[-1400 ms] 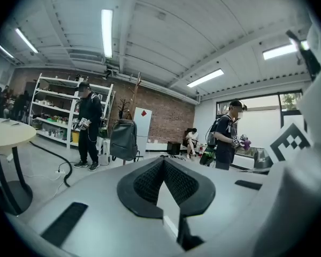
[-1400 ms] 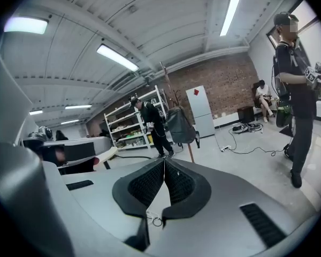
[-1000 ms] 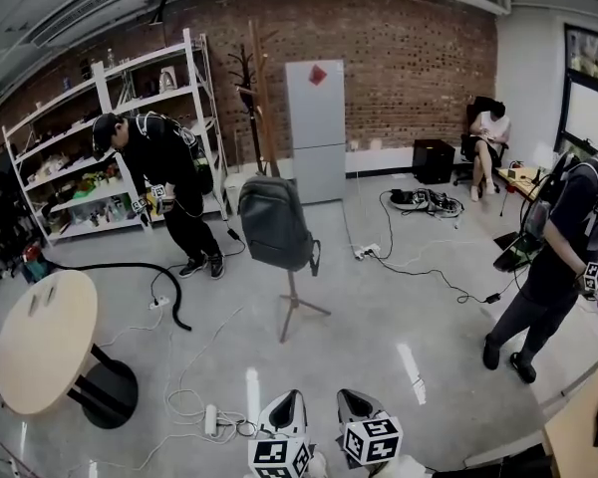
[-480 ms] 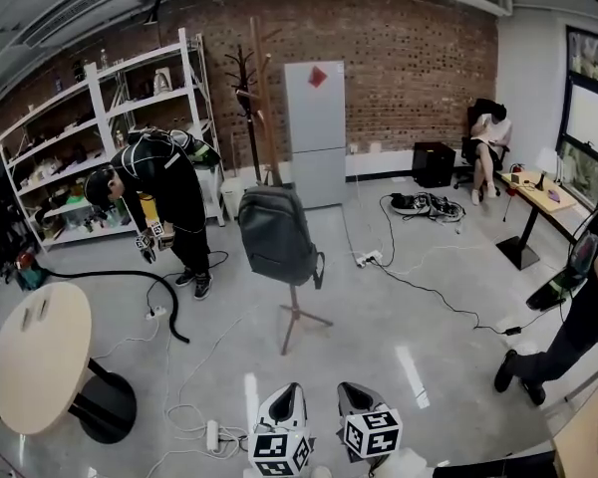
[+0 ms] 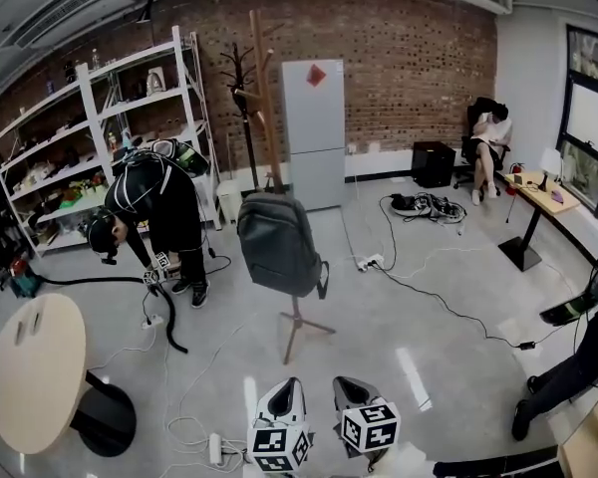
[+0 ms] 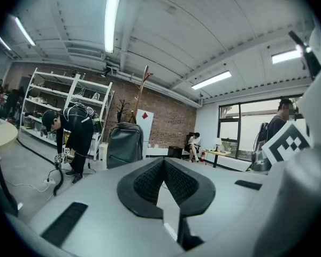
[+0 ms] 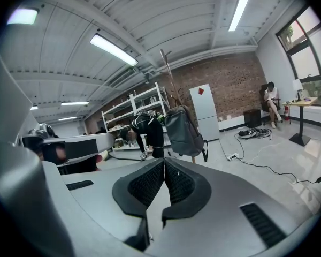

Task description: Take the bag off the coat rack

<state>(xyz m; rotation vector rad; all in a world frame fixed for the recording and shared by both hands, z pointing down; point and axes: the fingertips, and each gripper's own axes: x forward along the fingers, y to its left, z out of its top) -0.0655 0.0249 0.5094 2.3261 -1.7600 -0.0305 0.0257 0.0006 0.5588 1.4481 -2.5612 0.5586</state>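
The left hand-held gripper point(image 5: 287, 394) sits low at the bottom edge of the head view, its black ribbed pads pressed together at the tips with nothing between them. The right hand-held gripper point(image 5: 348, 392) is just beside it, its pads likewise closed to a thin seam and empty. Each carries a white cube with black square markers, and both point forward across the glossy grey concrete floor point(image 5: 429, 297).

Ahead of them and well apart from both stands the wooden coat rack point(image 5: 262, 88), a tall pale pole on splayed legs. The dark grey backpack point(image 5: 276, 242) hangs on it about halfway up, clear of the floor, with a strap dangling at its lower right. It seems to hang from a peg at its top, though the bag itself hides the hook.

A white power strip point(image 5: 216, 449) and loose white cables lie on the floor just left of the left hand-held gripper. Further left is a round pale wooden tabletop point(image 5: 30, 366) on a black base. Beyond it a person in black clothes point(image 5: 154, 202) bends over a thick black hose, in front of white metal shelving point(image 5: 90, 137). Behind the rack are a dark second coat stand point(image 5: 241, 98), a tall white fridge point(image 5: 314, 132) and a red brick wall point(image 5: 409, 68). At far right a person sits in a chair point(image 5: 490, 137).
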